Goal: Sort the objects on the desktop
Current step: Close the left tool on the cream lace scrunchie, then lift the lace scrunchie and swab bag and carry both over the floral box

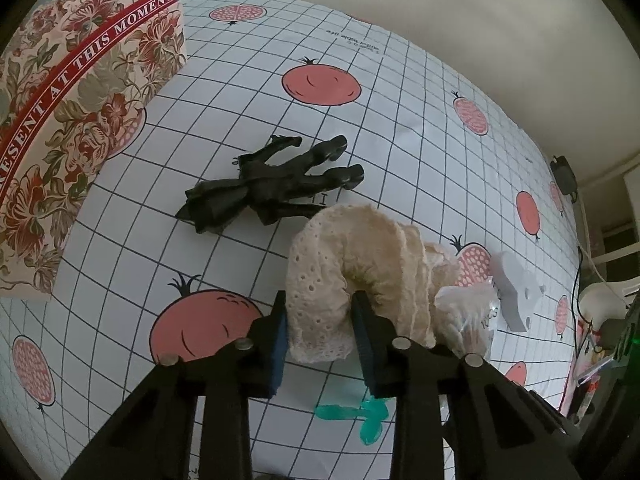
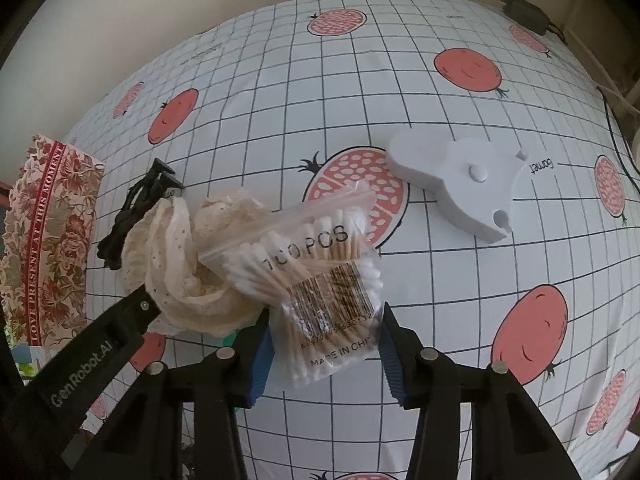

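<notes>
Left wrist view has the left gripper (image 1: 322, 340) with its blue pads narrowed onto a cream lace scrunchie (image 1: 352, 264), which they pinch. Right wrist view shows the right gripper (image 2: 326, 354) half-closed around a zip bag of cotton swabs (image 2: 320, 276), pads touching its sides. Near them on the checked tablecloth (image 2: 280, 100) lie a black figurine (image 1: 272, 184) and a white foam piece (image 2: 460, 184); a floral box (image 1: 72, 120) stands toward its left edge.

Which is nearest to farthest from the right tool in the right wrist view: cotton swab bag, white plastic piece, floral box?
1. cotton swab bag, between the right tool's pads.
2. white plastic piece, up and right on the cloth.
3. floral box, far left edge.
</notes>
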Available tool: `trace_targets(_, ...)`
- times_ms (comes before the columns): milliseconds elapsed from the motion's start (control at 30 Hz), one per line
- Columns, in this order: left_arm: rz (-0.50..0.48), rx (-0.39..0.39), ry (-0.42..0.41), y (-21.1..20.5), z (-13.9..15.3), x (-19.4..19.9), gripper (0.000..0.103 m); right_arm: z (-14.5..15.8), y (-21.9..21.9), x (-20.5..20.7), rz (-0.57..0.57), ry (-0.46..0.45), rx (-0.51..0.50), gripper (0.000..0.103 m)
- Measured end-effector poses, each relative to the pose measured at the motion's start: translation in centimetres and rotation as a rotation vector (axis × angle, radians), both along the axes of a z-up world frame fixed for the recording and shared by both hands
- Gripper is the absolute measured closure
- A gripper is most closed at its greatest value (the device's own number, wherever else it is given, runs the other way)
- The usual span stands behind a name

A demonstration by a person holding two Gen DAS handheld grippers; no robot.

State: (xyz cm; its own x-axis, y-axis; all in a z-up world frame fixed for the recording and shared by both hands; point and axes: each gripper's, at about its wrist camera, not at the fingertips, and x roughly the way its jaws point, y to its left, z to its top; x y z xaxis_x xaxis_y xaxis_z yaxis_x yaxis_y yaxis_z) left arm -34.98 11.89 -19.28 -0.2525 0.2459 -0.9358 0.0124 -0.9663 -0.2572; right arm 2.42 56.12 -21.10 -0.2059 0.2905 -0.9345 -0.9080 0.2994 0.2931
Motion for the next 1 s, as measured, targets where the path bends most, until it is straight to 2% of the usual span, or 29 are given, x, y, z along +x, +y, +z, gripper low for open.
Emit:
trace_targets(333, 0.003, 0.037, 0.007, -0.3, 0.3, 0.0, 0.083, 0.7, 0.5, 0.6, -0.038, 0.026, 0.039, 0.057)
trace_targets(367, 0.005, 0.038, 0.008, -0.3, 0.3, 0.0, 0.083, 1.3, -1.2, 1.6, -0.042, 0.029, 0.046, 0.057)
trace_targets(433, 0.009, 0.045, 0.012, -0.5, 0.5, 0.0, 0.086, 1.8, -1.5, 1.9, -0.054, 0.035, 0.062, 0.057)
trace_targets(733, 0.007, 0.08, 0.061, -1.1, 1.8, 0.0, 0.091, 4.8, -1.4, 2.5, -0.15, 0.072, 0.209, 0.057)
trace_targets(1000, -0.005, 0.108, 0.169, -1.1, 4.8, 0.1, 0.092, 7.4, -1.6, 2.4, -0.193, 0.087, 0.341, 0.057)
